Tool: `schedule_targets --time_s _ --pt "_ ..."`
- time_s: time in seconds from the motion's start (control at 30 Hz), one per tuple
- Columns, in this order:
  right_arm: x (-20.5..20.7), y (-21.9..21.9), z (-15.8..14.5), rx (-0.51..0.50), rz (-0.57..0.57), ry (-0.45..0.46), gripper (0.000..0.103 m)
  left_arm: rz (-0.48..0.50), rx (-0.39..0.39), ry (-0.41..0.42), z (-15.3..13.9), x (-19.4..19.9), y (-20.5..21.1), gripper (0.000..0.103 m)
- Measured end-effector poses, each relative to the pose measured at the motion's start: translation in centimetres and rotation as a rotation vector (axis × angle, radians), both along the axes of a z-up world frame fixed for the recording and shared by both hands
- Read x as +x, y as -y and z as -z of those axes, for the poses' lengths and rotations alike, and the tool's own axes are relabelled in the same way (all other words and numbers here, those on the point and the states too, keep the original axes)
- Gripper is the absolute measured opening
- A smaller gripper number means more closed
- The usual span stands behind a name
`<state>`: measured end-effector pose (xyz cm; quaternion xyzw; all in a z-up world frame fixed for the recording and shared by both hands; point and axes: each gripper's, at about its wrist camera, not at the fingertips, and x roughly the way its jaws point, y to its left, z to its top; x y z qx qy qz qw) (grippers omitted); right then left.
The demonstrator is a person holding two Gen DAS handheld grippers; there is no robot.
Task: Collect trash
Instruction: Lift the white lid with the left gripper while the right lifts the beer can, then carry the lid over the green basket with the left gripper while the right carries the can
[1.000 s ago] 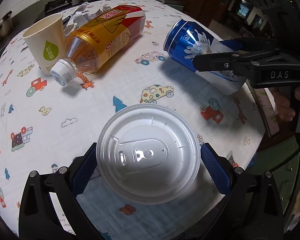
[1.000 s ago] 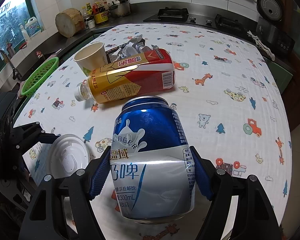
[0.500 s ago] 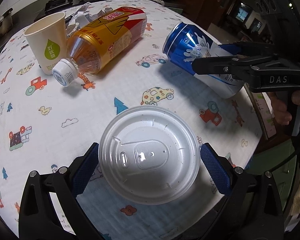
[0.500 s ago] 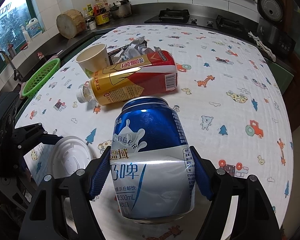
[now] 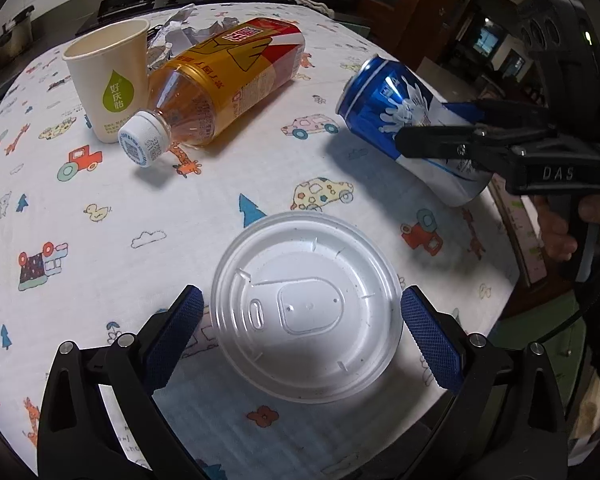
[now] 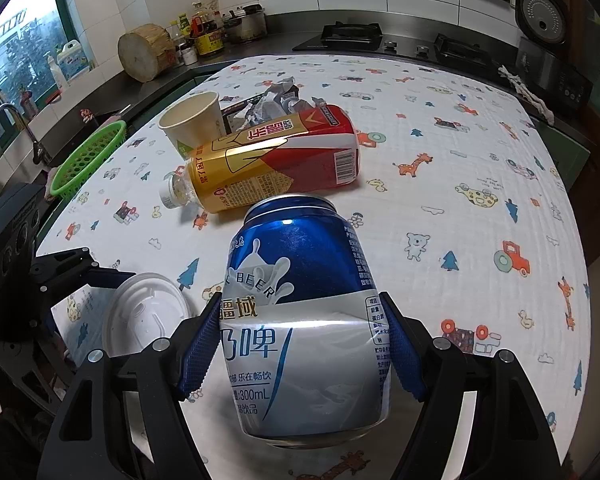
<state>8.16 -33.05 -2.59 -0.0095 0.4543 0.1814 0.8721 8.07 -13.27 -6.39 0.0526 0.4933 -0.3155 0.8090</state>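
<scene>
My left gripper (image 5: 300,328) is shut on a white plastic cup lid (image 5: 306,306), held flat just above the printed tablecloth; the lid (image 6: 144,316) also shows in the right wrist view. My right gripper (image 6: 300,340) is shut on a dented blue and silver beer can (image 6: 304,312), lifted off the table; the can (image 5: 412,128) also shows in the left wrist view. A tea bottle (image 5: 224,80) lies on its side beside an upright paper cup (image 5: 112,80), with crumpled wrappers (image 5: 184,30) behind them.
The table (image 6: 460,184) wears a white cloth with cartoon prints. A green basket (image 6: 88,160) sits at its far left edge. A counter with a stove (image 6: 352,34), a wooden block (image 6: 146,52) and jars runs behind. A rice cooker (image 6: 540,12) stands at the back right.
Both grippers have risen a little and drawn back from the bottle and cup, each keeping its grip. The items on the table have not moved.
</scene>
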Motion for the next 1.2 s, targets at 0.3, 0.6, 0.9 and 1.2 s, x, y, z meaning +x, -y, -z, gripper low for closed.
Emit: schedule_targets --time_s 0.3,0.6,0.9,1.2 --pt "0.0 -0.3 0.2 -0.005 0.001 -0.007 0.072 0.049 0.131 0.086 0.2 -1.1 2.0 0.098" --pt "0.0 -1.2 -0.4 -0.005 -0.007 -0.001 0.072 0.034 0.108 0.164 -1.2 -1.9 1.1 0.093" --pt "0.3 -4.7 -2.1 -0.008 -0.057 0.020 0.072 -0.044 0.067 0.225 -3.5 -1.9 -2.5 0.092" --pt "1.5 -11.0 -4.4 -0.019 -0.149 0.048 0.072 -0.225 0.008 0.277 -6.5 -0.9 -10.9 0.092"
